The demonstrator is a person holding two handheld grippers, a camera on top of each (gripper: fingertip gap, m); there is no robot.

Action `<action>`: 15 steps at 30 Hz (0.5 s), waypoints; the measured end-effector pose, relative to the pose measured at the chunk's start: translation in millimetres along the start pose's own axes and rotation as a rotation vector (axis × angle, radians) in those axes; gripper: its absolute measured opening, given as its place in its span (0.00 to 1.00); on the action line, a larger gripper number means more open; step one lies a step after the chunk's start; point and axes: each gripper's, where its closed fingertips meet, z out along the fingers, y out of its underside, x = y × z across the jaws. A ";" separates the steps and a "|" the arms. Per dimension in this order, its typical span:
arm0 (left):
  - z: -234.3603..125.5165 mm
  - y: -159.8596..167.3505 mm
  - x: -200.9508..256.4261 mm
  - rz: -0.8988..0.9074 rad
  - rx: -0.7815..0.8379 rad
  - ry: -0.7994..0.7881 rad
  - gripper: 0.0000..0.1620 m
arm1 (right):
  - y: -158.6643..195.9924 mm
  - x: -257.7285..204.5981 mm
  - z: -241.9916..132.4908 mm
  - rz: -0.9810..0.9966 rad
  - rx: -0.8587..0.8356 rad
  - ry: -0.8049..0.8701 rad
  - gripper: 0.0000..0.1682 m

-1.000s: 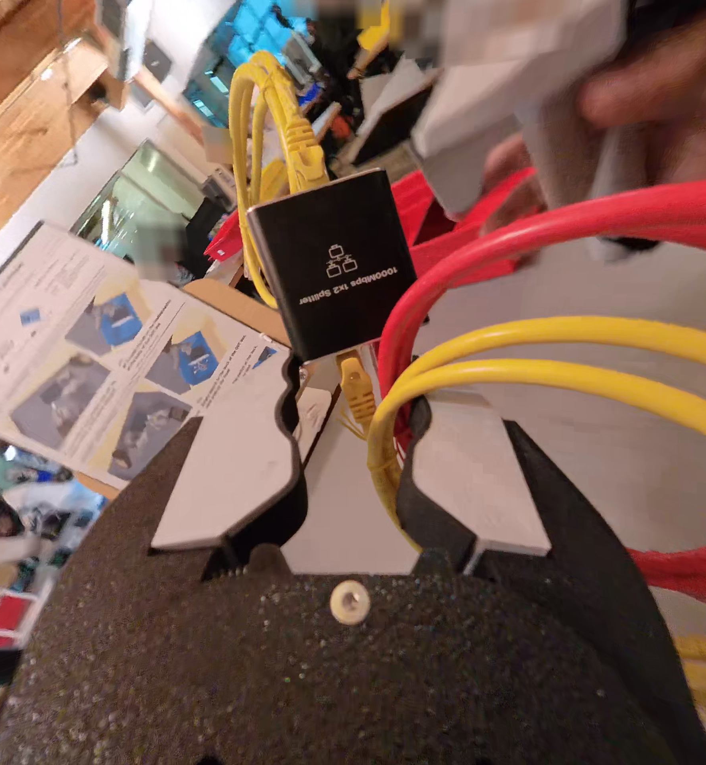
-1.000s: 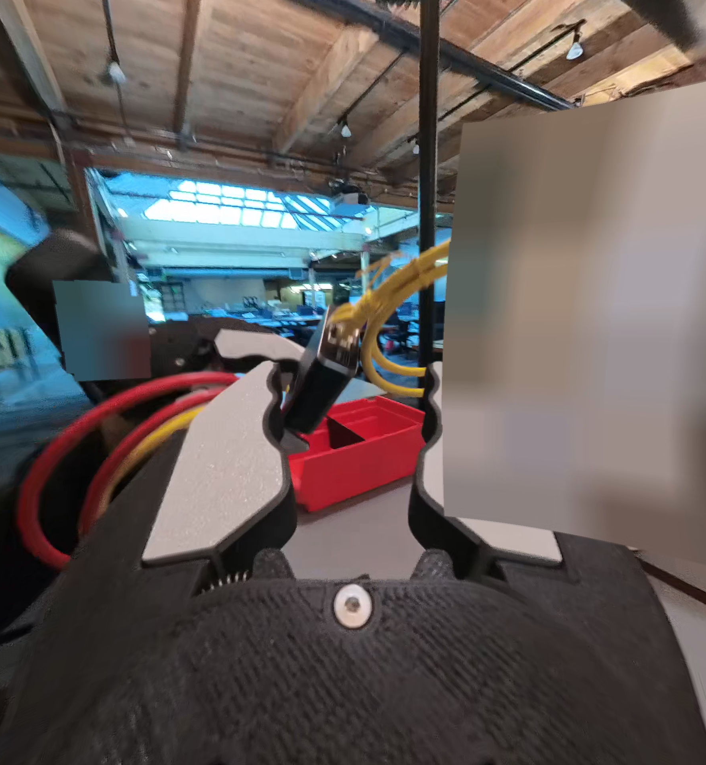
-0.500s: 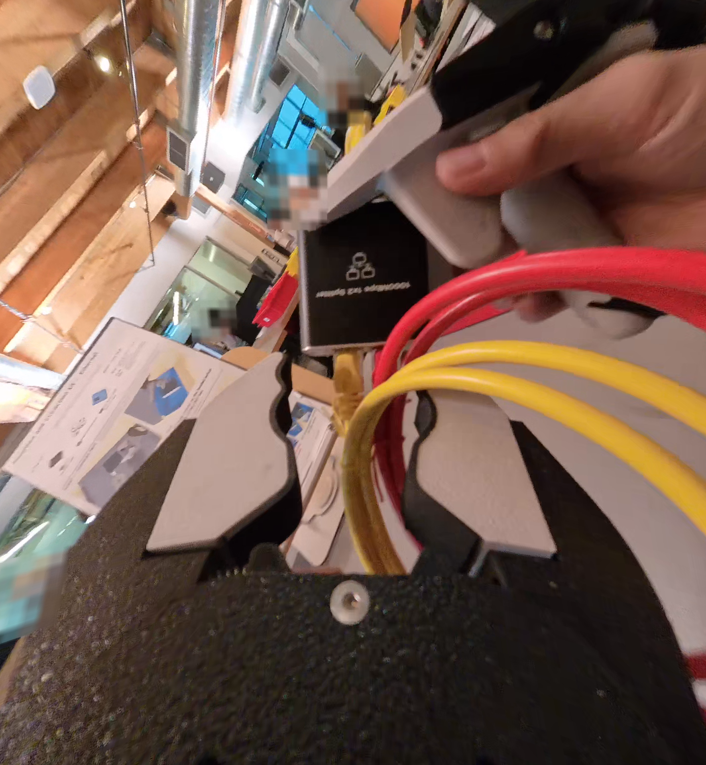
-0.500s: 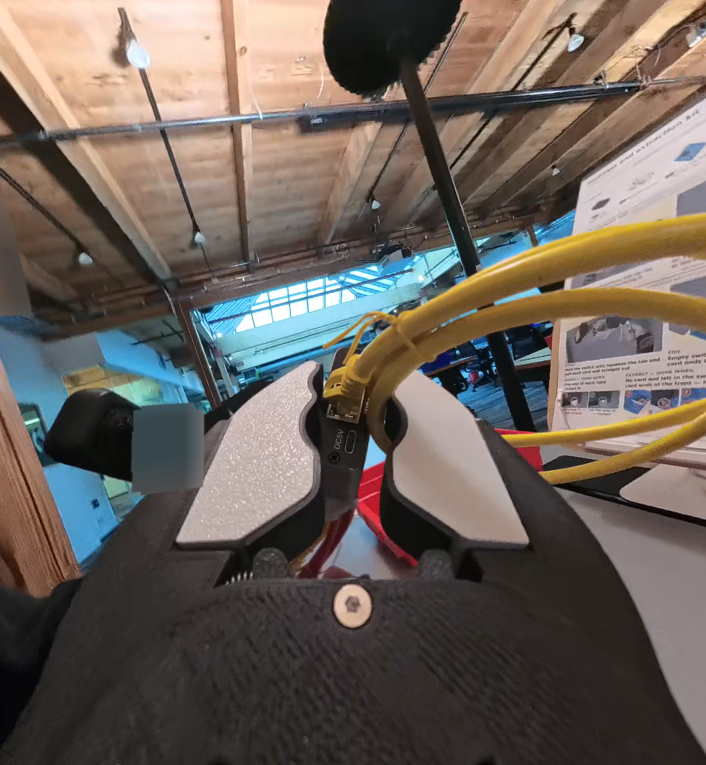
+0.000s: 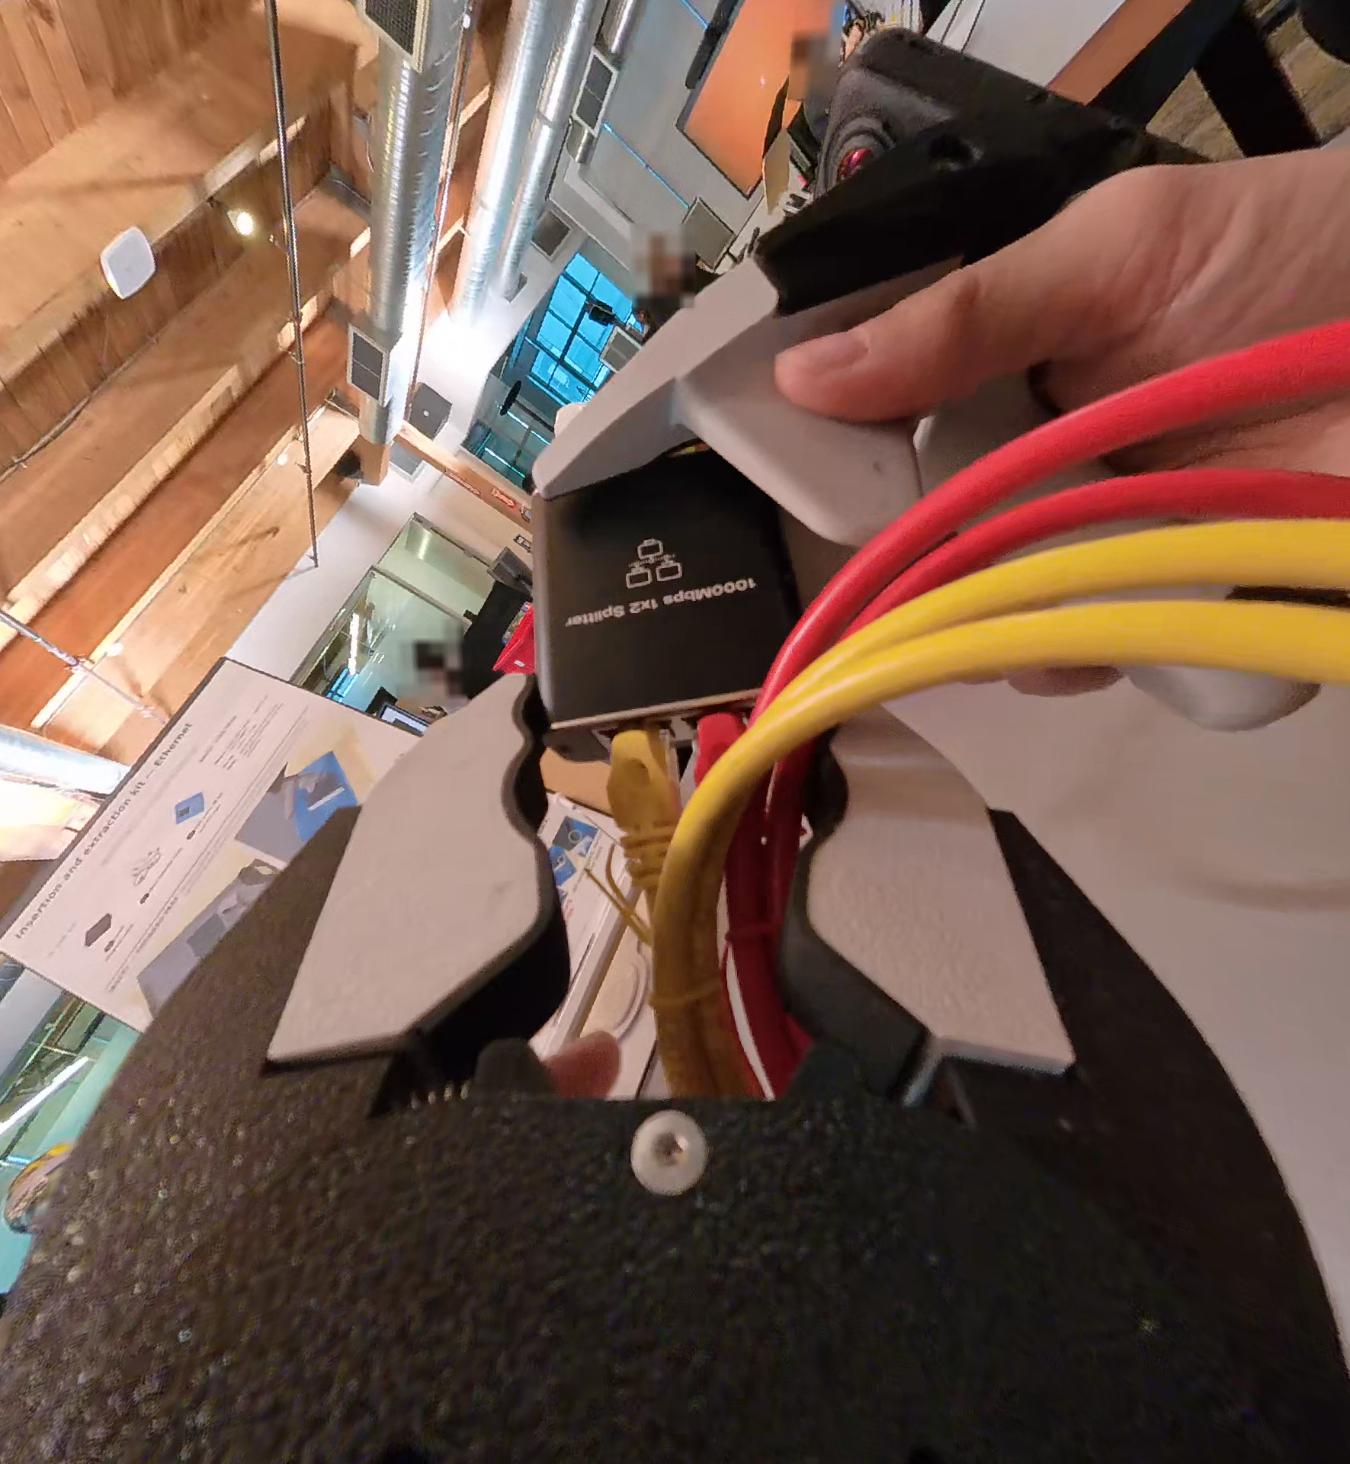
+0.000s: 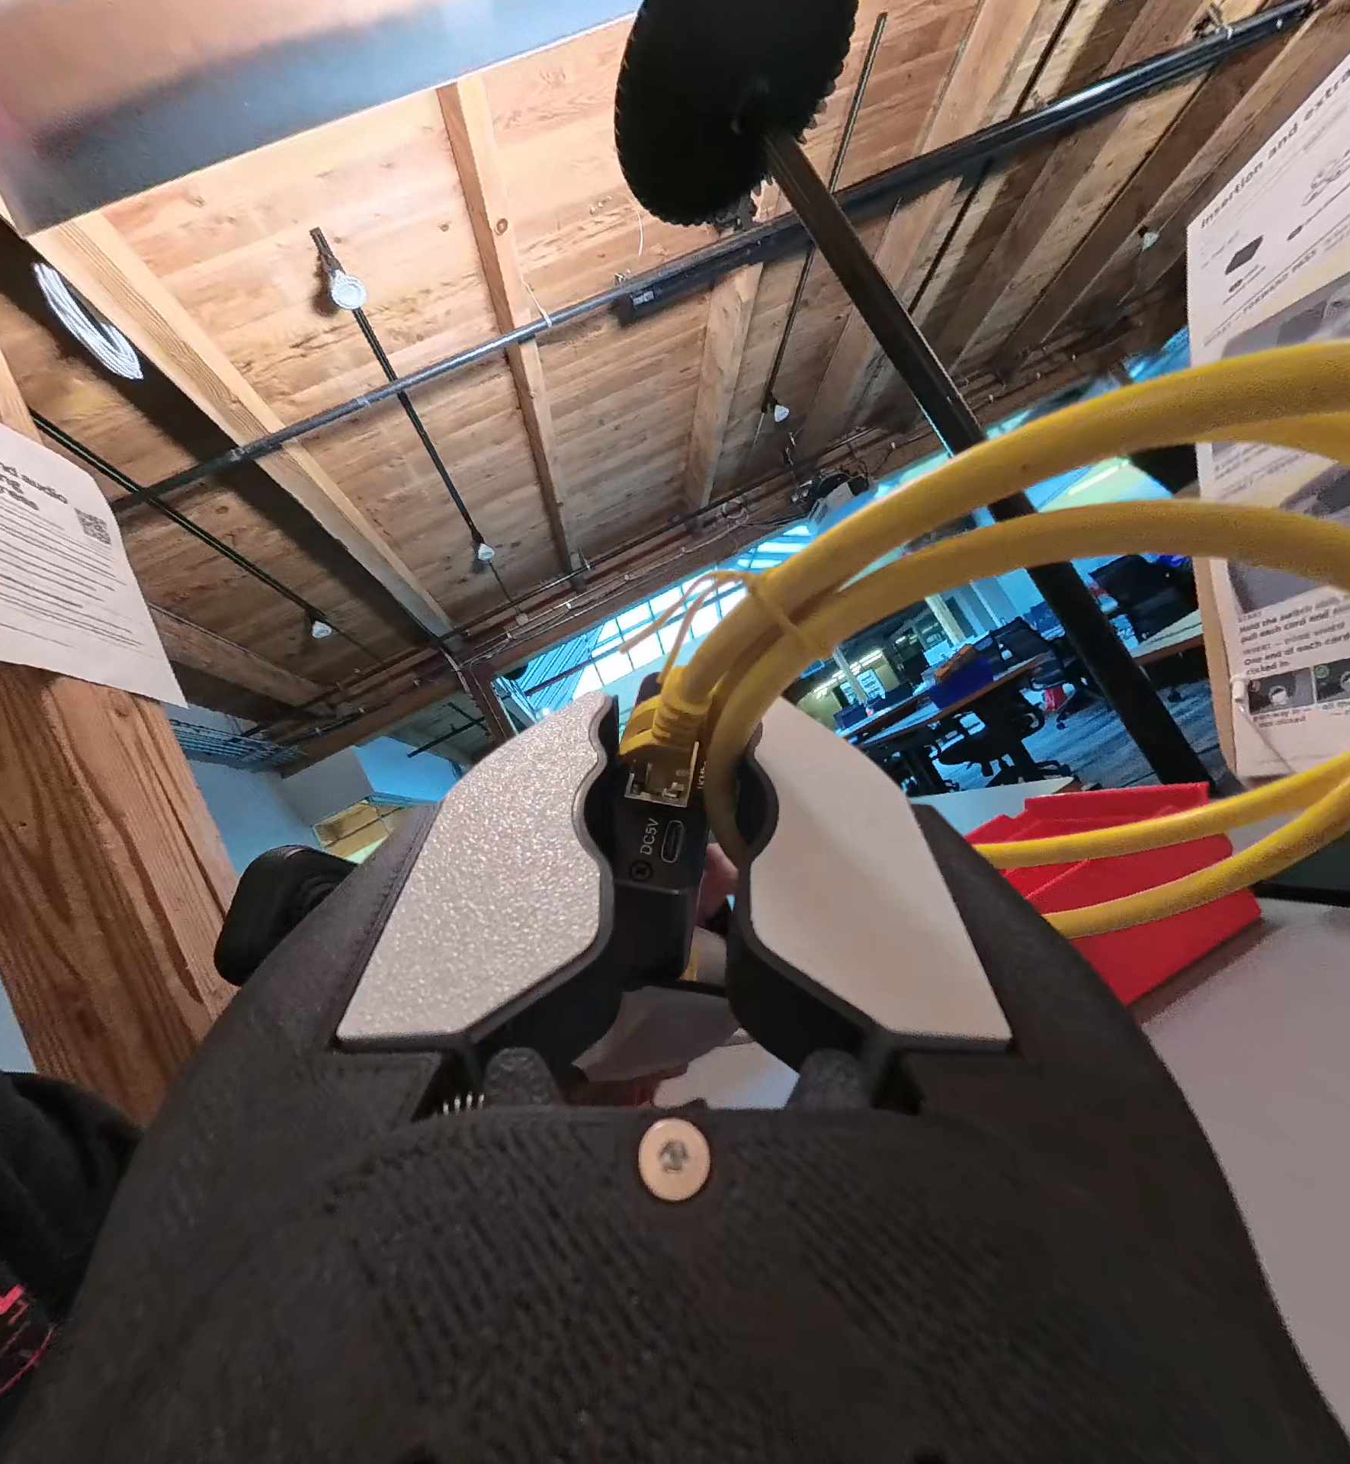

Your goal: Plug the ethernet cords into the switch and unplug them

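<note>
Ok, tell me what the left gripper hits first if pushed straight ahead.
Probably the yellow plug and red plug between the left gripper's open fingers, seated in the black box-shaped switch; depth unclear.

We cannot see where the yellow cords (image 5: 1091,602) and red cords (image 5: 1131,444) end; both run off the right edge, past our view.

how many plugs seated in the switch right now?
3 visible. On the switch end facing the left gripper: a yellow plug and a red plug side by side. On the opposite end: another yellow plug. Other ports may be hidden.
</note>
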 end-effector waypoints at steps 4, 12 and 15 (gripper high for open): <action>-0.7 -3.4 0.7 -0.021 0.026 -0.024 0.39 | -1.3 -2.9 0.7 0.039 0.030 -0.015 0.16; 2.0 -18.7 6.5 -0.055 0.170 -0.079 0.39 | -0.4 6.3 -1.7 0.073 0.034 0.016 0.16; 10.0 -14.8 8.2 -0.064 0.124 -0.095 0.39 | -4.1 13.0 -5.0 0.088 0.051 0.034 0.16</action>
